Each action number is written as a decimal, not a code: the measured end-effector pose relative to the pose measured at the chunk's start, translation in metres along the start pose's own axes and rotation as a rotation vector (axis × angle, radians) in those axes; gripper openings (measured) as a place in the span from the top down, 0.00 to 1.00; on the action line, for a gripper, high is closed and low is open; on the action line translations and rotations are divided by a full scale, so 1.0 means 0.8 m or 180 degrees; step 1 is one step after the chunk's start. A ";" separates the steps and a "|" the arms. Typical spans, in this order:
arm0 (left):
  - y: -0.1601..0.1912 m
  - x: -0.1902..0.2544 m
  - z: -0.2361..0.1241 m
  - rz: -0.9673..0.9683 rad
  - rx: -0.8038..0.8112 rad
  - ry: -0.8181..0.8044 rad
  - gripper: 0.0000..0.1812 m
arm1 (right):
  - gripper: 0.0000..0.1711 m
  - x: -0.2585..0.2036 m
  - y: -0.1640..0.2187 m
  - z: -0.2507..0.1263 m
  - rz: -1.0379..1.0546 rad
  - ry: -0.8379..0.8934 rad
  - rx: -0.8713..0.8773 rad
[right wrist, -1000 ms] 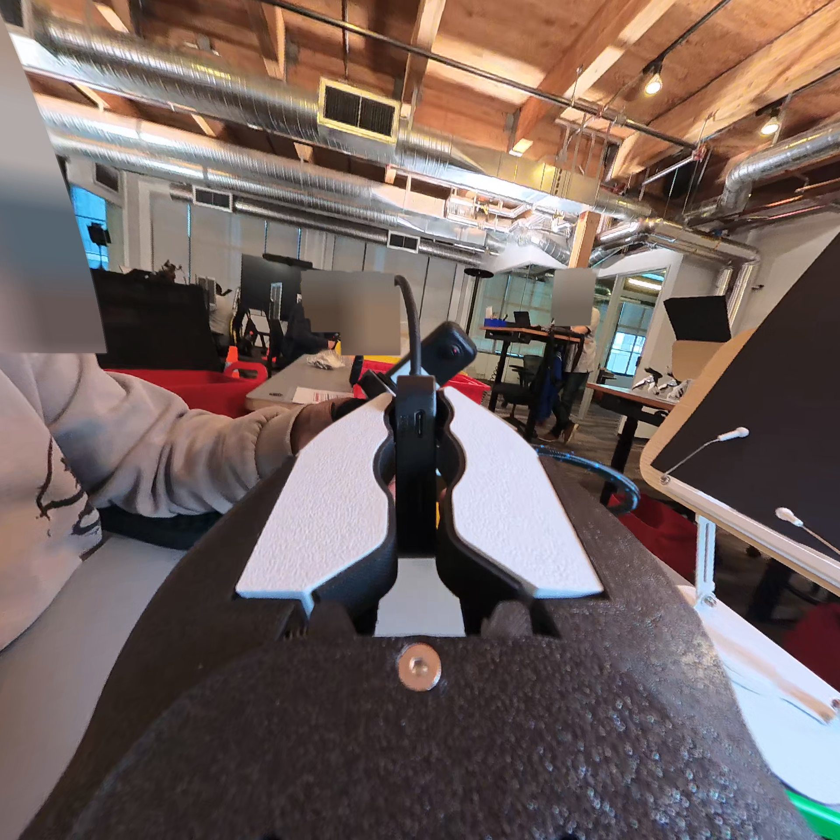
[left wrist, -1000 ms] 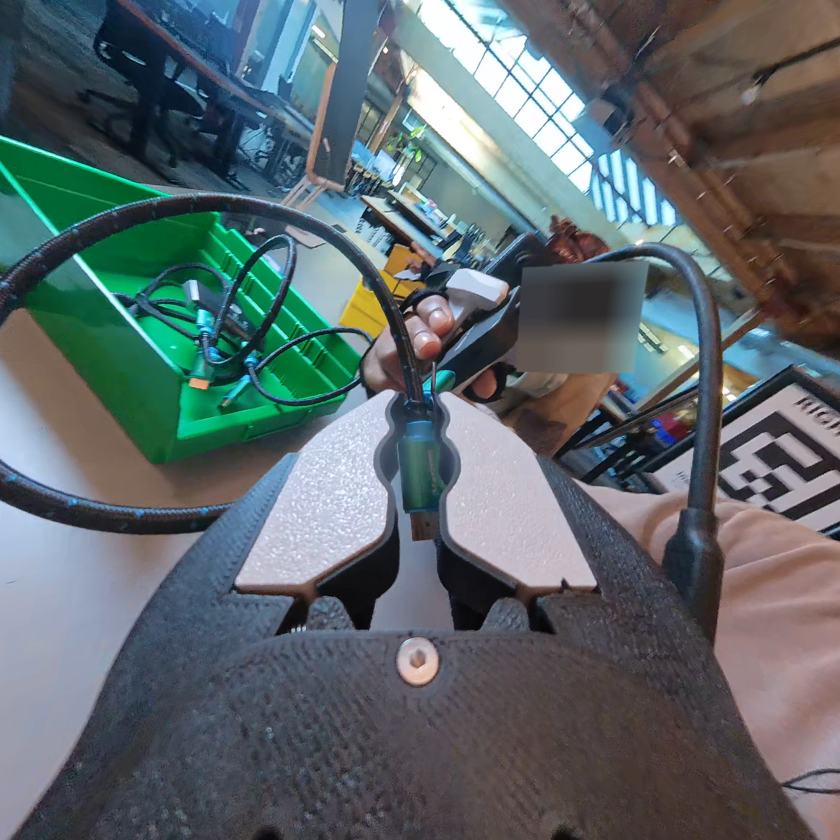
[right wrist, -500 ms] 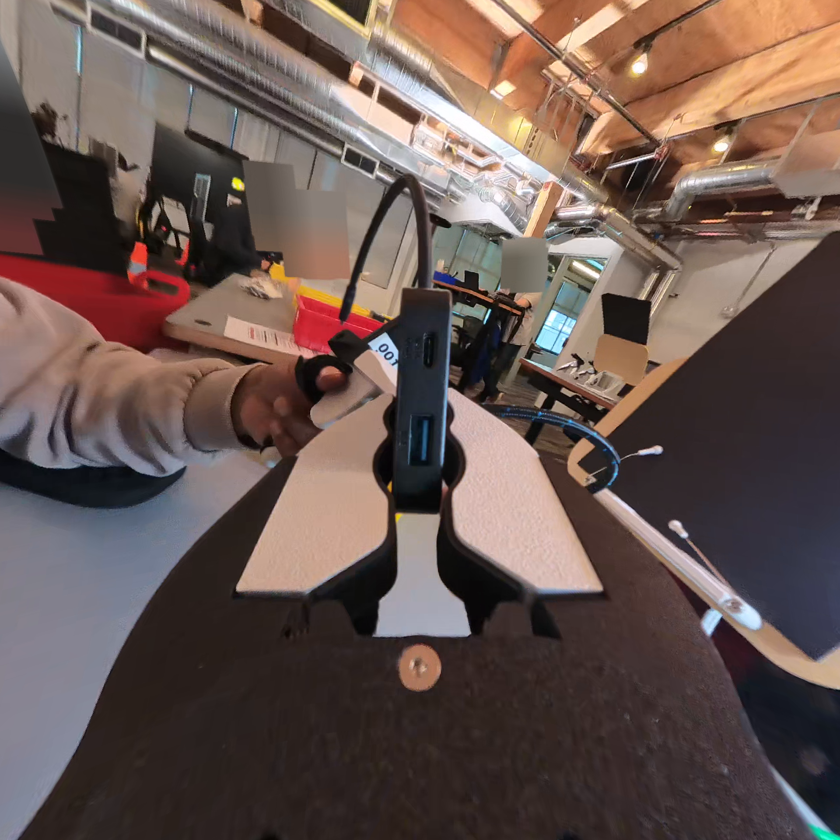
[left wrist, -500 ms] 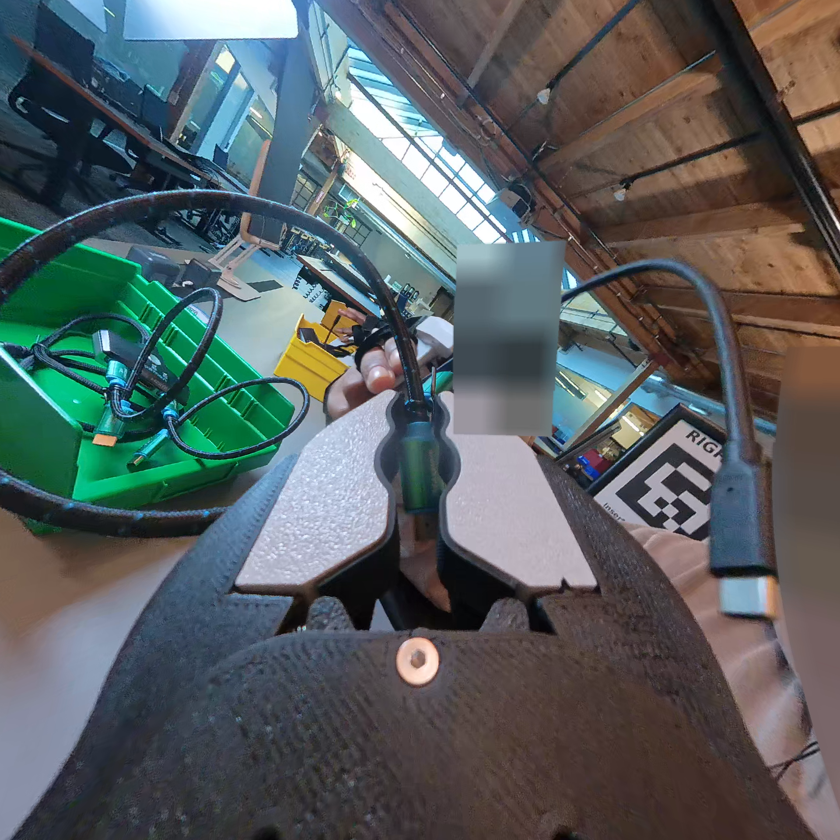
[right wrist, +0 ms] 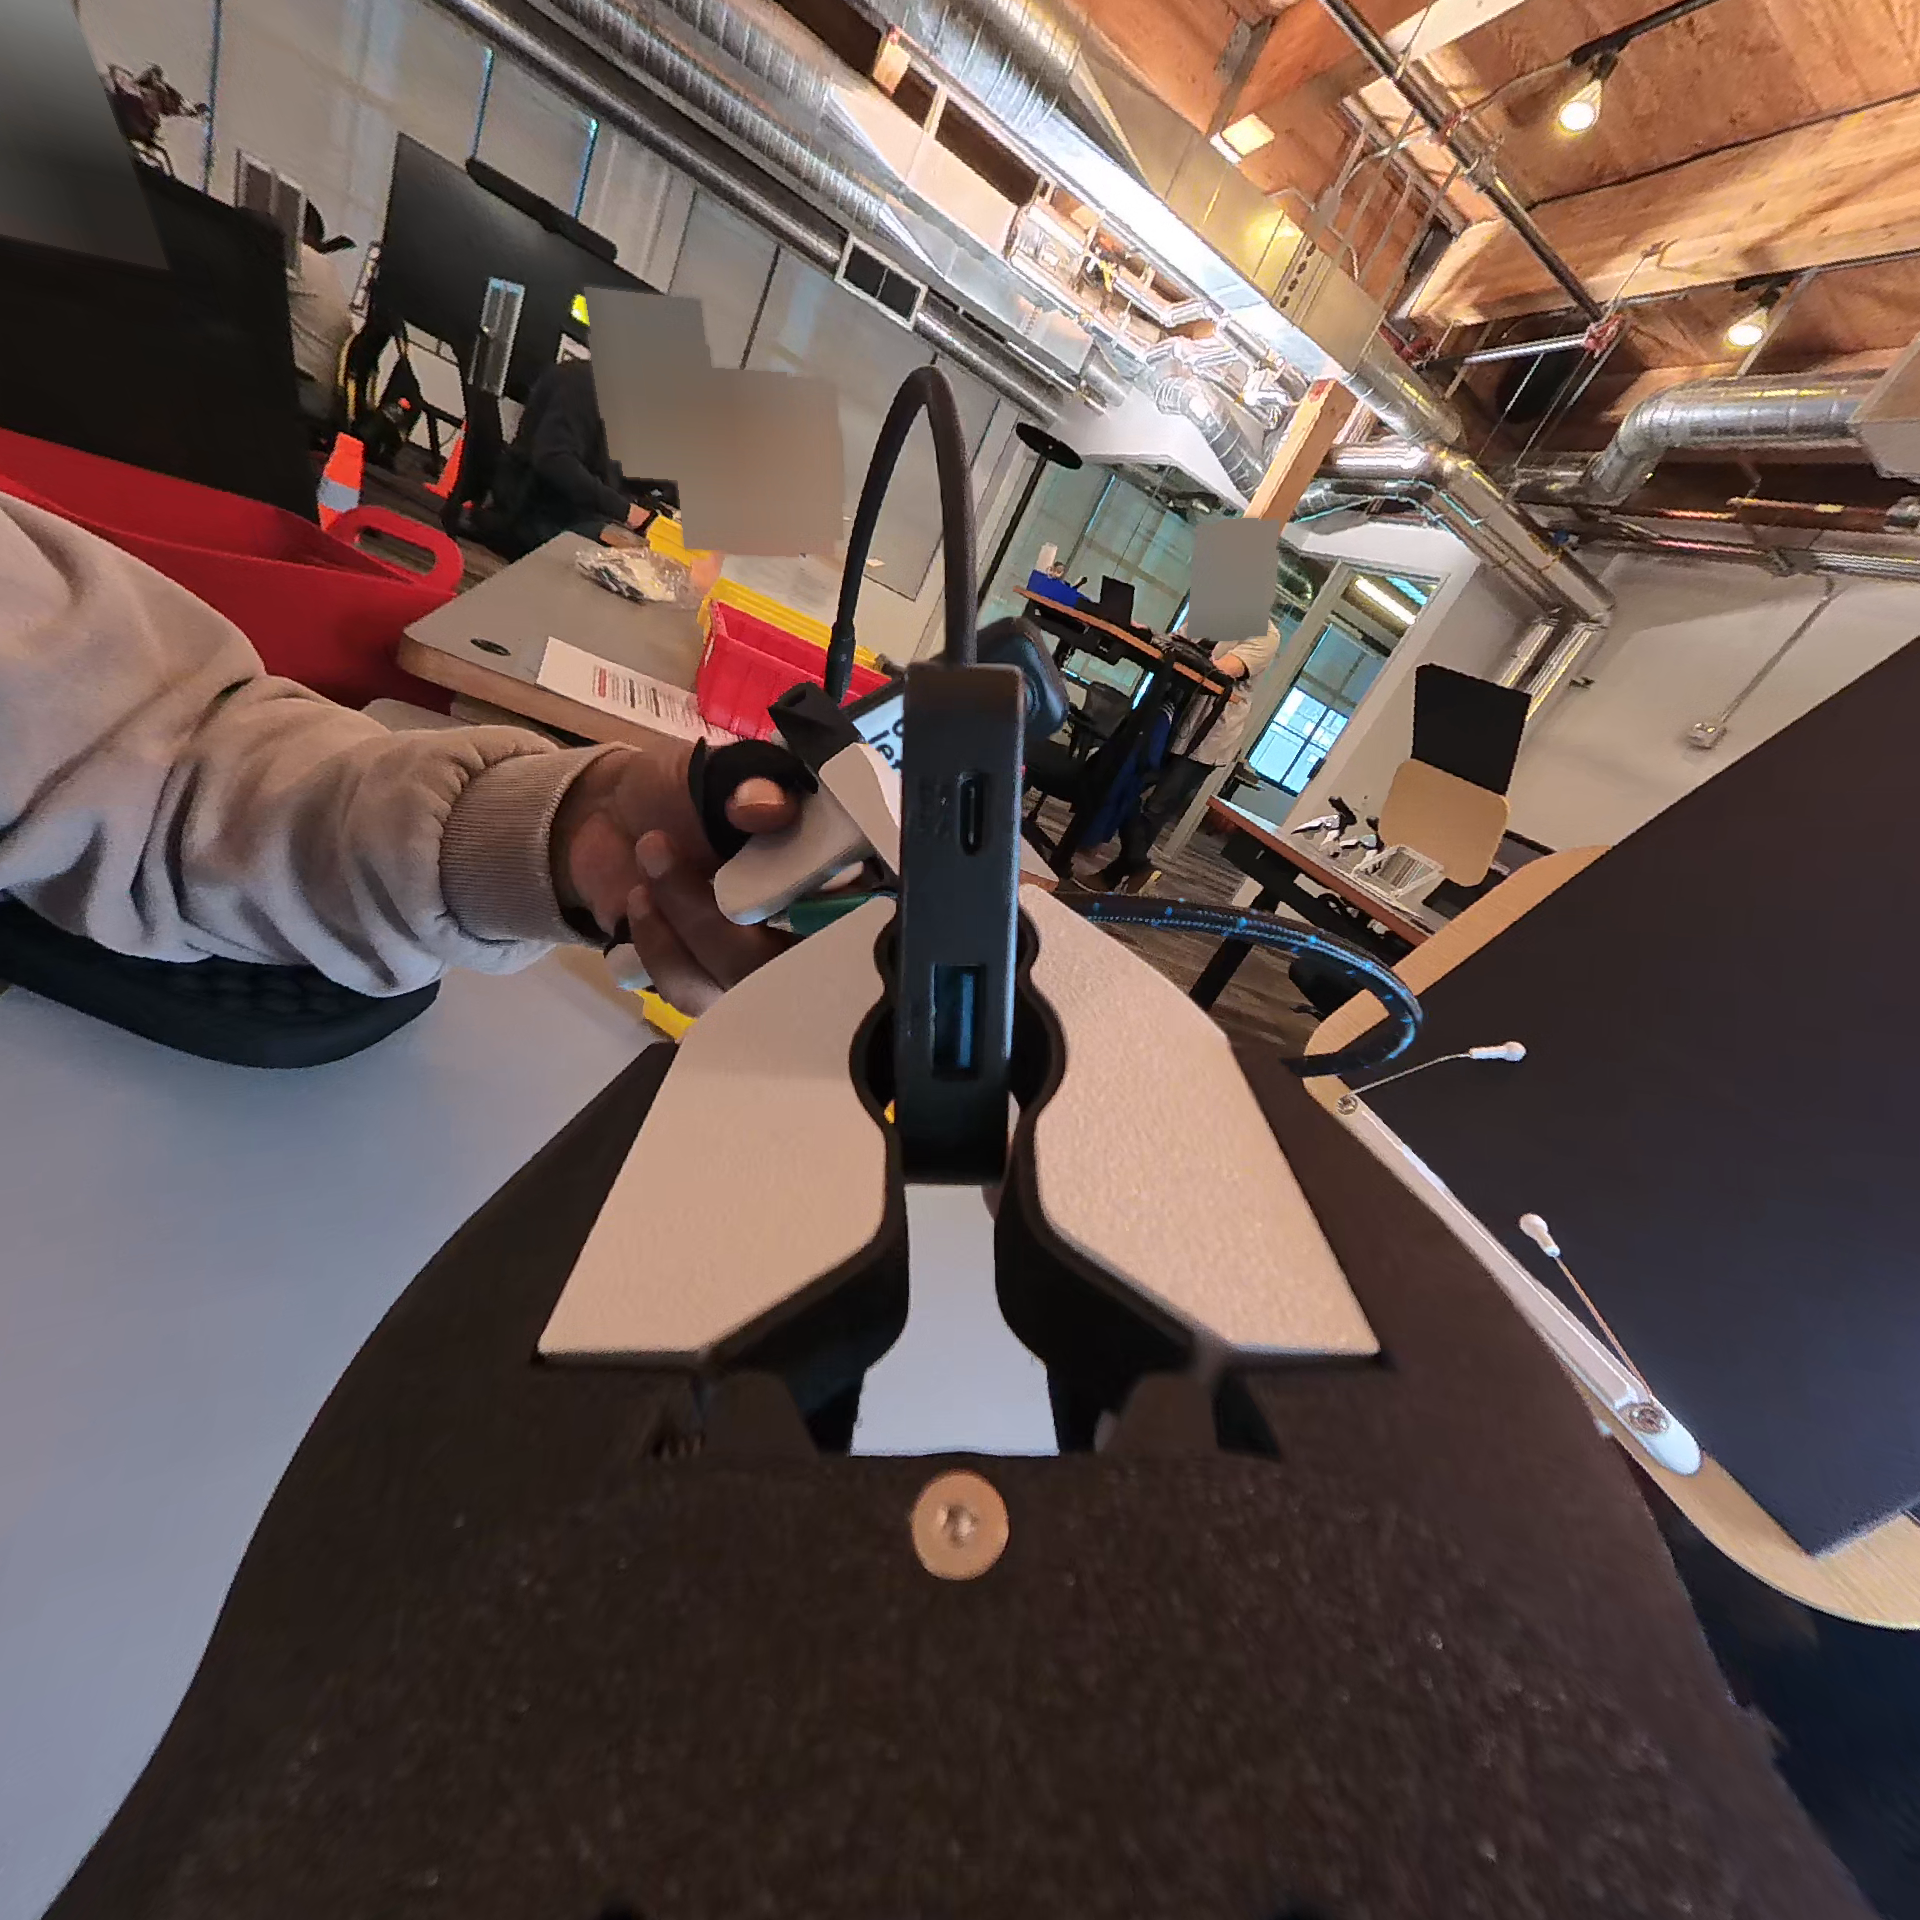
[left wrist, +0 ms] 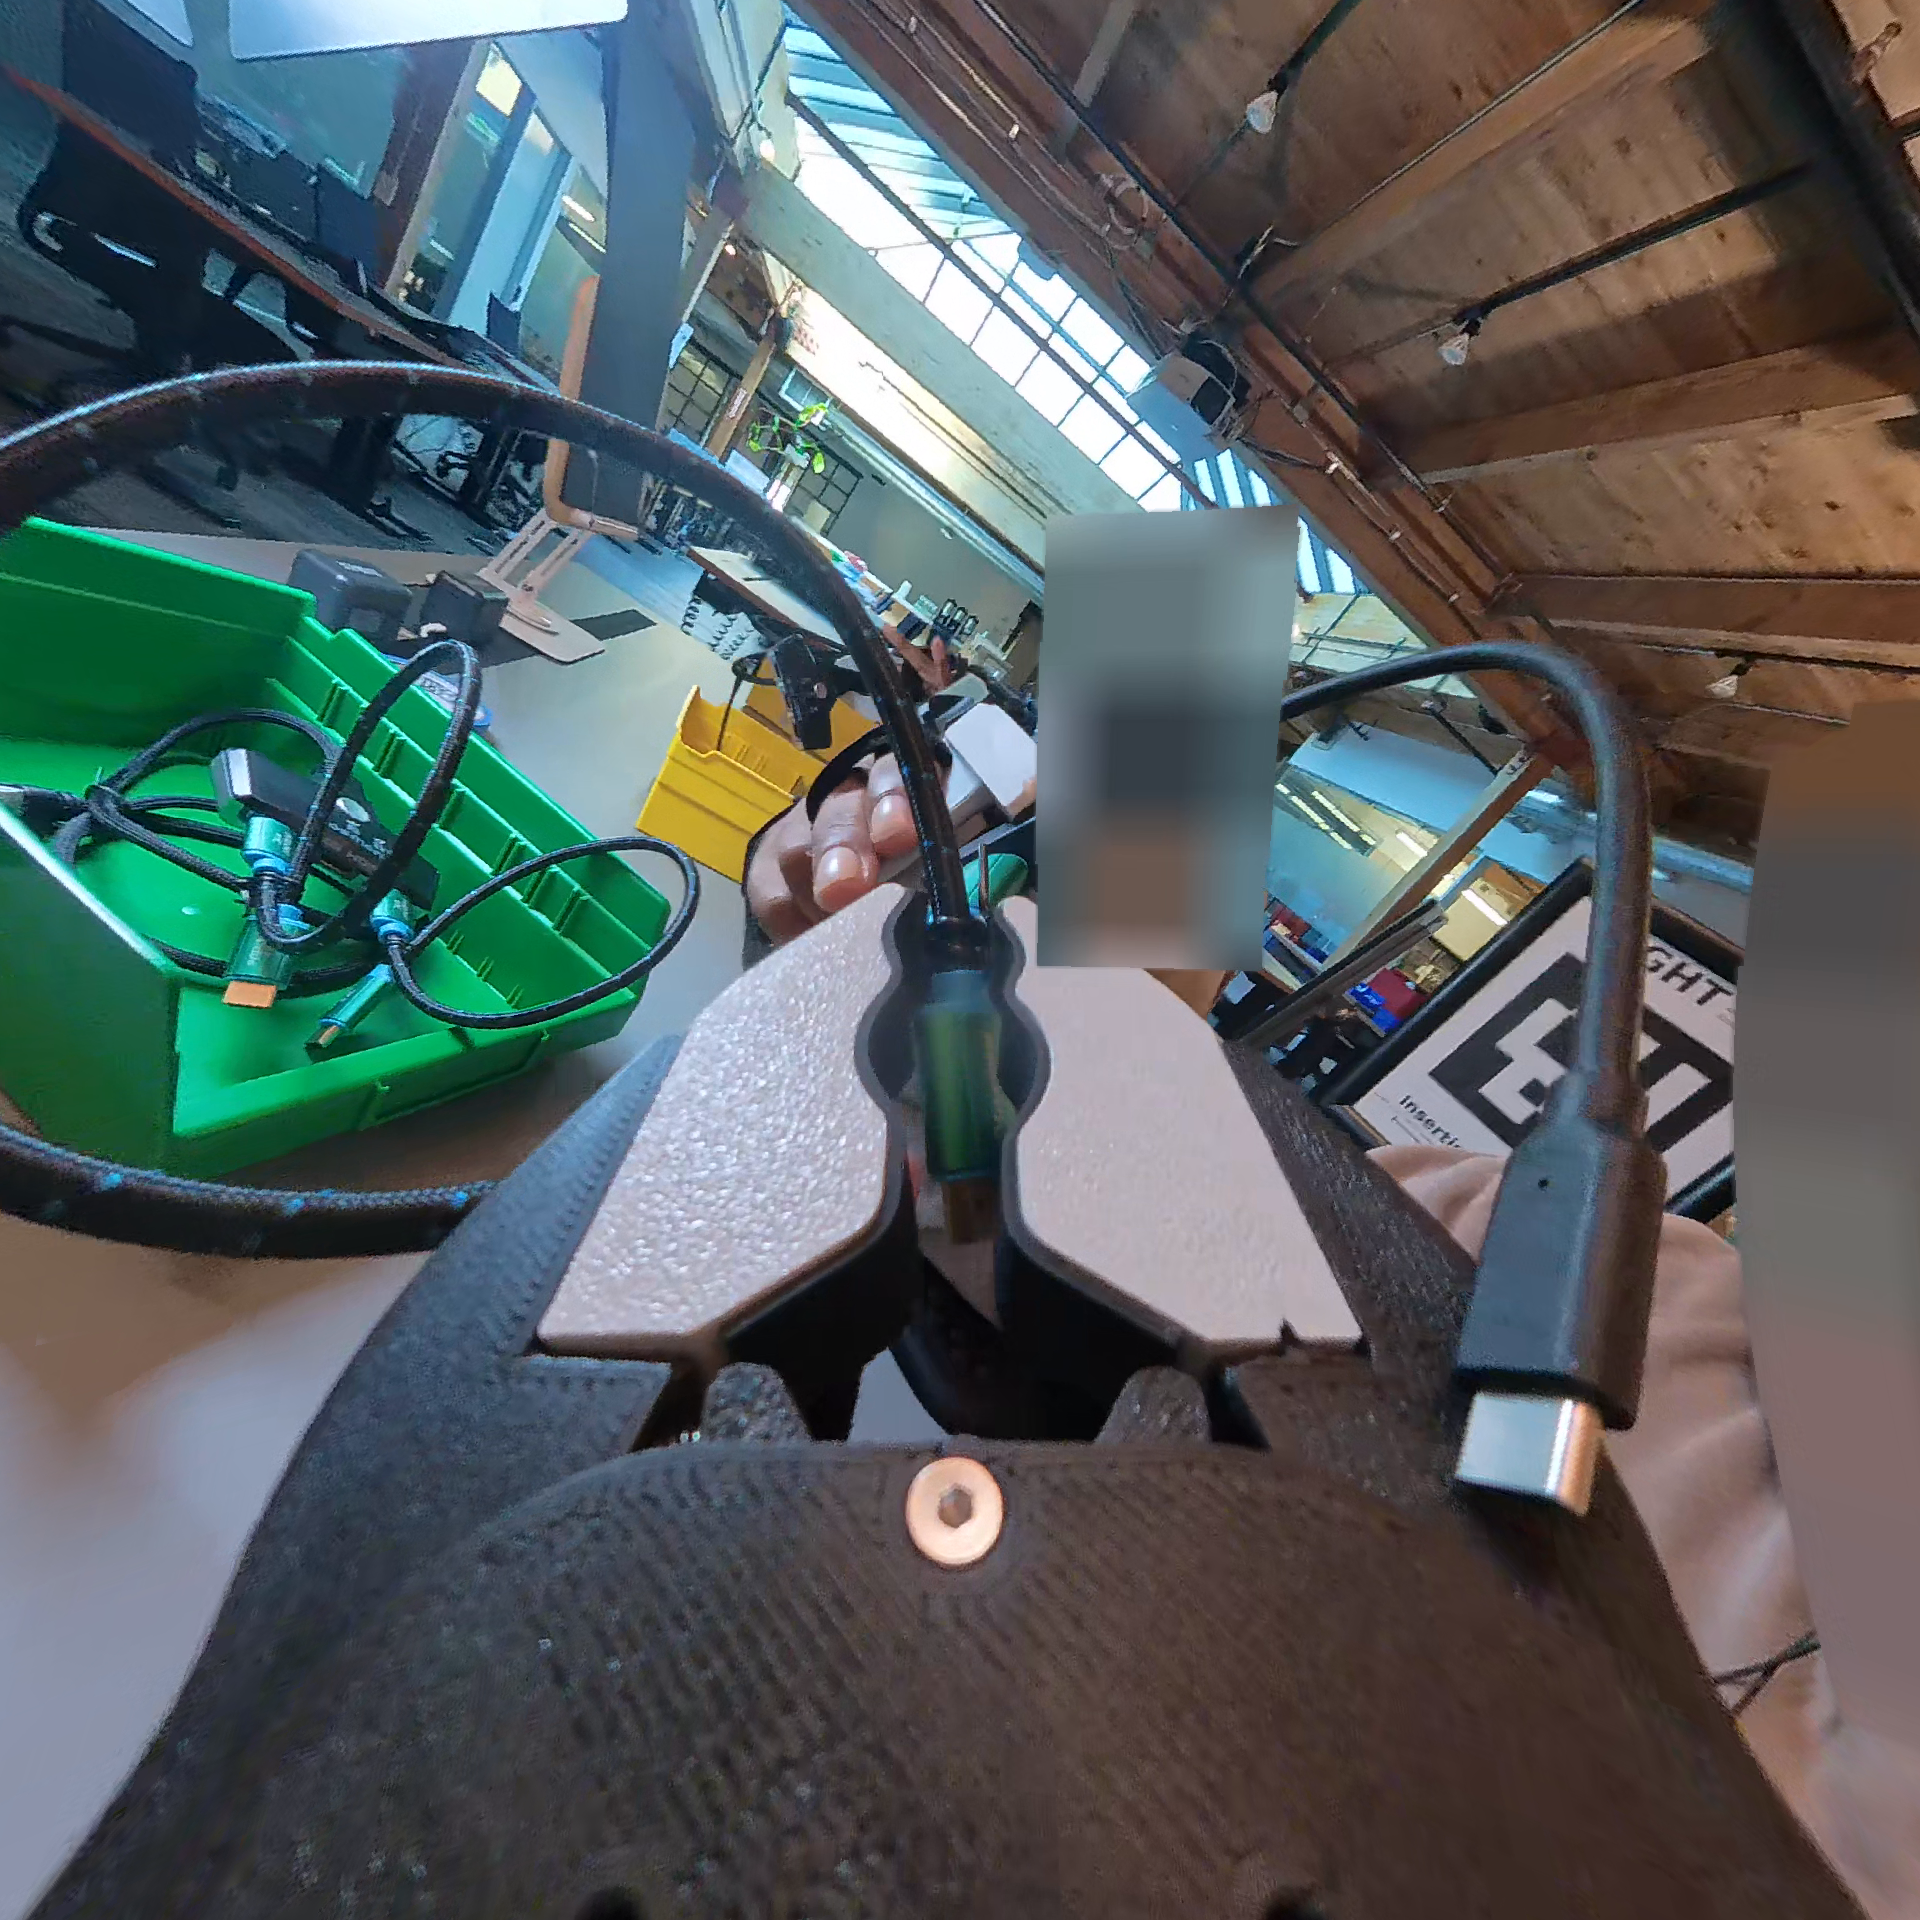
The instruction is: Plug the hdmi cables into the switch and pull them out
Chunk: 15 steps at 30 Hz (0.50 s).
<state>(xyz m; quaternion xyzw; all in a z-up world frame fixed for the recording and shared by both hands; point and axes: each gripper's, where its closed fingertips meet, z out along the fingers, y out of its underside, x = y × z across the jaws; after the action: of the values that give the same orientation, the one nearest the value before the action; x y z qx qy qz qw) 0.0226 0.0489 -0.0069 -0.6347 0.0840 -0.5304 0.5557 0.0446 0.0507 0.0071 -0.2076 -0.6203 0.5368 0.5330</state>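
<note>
My left gripper [left wrist: 951, 997] is shut on the green metal plug [left wrist: 961, 1081] of a black braided cable [left wrist: 582, 416], gold tip pointing back at the camera. The cable loops left and round to the table. My right gripper [right wrist: 951, 997] is shut on a slim black switch [right wrist: 956, 914], held upright with its ports facing the camera. The switch's own short lead arches up from its top [right wrist: 935, 447]. That lead's free plug [left wrist: 1548, 1299] hangs at the right of the left wrist view. The left hand and its gripper handle [right wrist: 727, 852] show behind the switch.
A green bin [left wrist: 343, 1049] on the table at left holds several more braided cables [left wrist: 312, 831]. A yellow bin [left wrist: 727, 769] stands beyond it. A black board on a wooden stand [right wrist: 1662, 1091] is close on the right. A framed marker sign [left wrist: 1558, 1049] stands right. Both grippers' tips are close together, under 4 cm apart.
Both grippers have tilted and swung, so the backgrounds shifted. The switch now stands taller in the right gripper with its ports in view. The lead's free plug has swung into the left wrist view.
</note>
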 end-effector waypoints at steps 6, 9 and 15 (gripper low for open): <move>0.001 0.001 0.000 -0.0046 0.0041 0.0107 0.94 | 0.91 -0.002 0.002 0.001 0.0011 -0.0038 -0.0025; 0.004 0.003 -0.002 -0.0061 0.0025 0.0173 0.94 | 0.91 -0.005 0.002 0.002 0.0014 -0.0071 -0.0022; 0.005 0.006 0.000 -0.0043 0.0013 0.0242 0.95 | 0.91 -0.010 0.003 0.006 -0.0210 -0.0095 -0.0143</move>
<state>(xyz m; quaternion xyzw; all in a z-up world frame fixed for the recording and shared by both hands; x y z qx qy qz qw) 0.0268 0.0442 -0.0076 -0.6134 0.0997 -0.5581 0.5498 0.0428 0.0428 0.0023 -0.1909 -0.6465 0.5078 0.5363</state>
